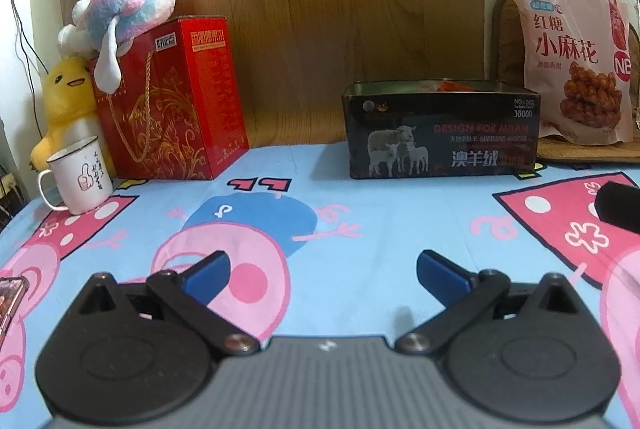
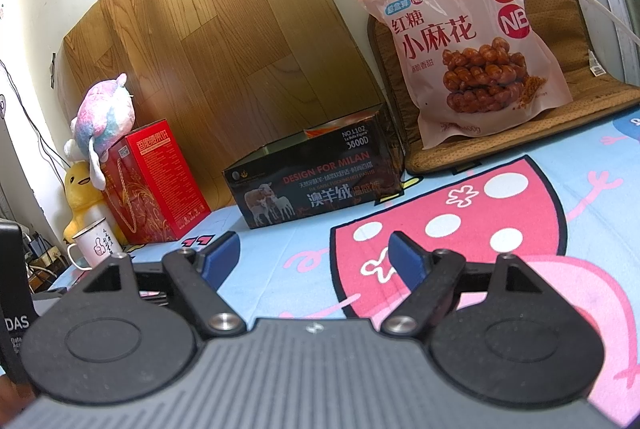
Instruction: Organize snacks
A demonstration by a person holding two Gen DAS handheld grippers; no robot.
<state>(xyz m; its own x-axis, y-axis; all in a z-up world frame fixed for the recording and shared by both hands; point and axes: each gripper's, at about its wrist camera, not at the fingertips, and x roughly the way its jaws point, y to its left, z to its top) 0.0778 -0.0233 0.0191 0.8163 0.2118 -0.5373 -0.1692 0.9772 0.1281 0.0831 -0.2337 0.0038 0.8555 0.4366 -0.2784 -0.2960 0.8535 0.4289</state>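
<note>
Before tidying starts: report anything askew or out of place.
A pastel plush hangs tilted off the top of the red box, half over its edge. The snack bag leans upright on a mat, outside the open black box. Nothing is spilled or damaged.

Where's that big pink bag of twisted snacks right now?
The pink snack bag stands at the back right in both views, propped upright on a woven mat by the wall, just right of the open black box.
</note>
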